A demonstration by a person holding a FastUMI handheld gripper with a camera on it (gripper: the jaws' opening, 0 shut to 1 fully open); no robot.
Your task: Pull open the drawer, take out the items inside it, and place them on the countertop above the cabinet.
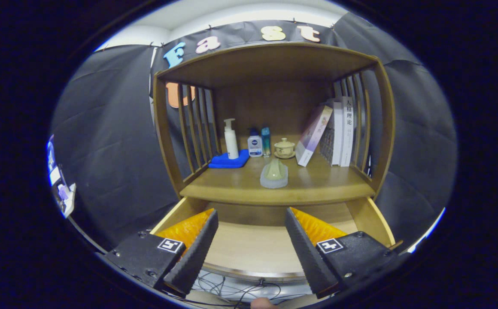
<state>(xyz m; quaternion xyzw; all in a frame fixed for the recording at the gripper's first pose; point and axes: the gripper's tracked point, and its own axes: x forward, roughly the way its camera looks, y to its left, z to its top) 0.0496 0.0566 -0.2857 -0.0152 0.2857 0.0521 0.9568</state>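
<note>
The wooden drawer [253,244] is pulled out under the cabinet, and its bare floor shows between my fingers. My gripper [251,221] hovers above it, open, with nothing between the fingers. On the countertop [317,184] just beyond the fingers lies a pale green item on a greyish pad [274,174]. The parts of the drawer under my fingers are hidden.
At the back of the countertop stand a white pump bottle [231,139] on a blue cloth [228,161], two small bottles [259,143], a lidded tea cup [284,149] and leaning books [332,133]. Slatted side walls and a wooden top enclose the shelf. Cables [232,287] lie below the drawer front.
</note>
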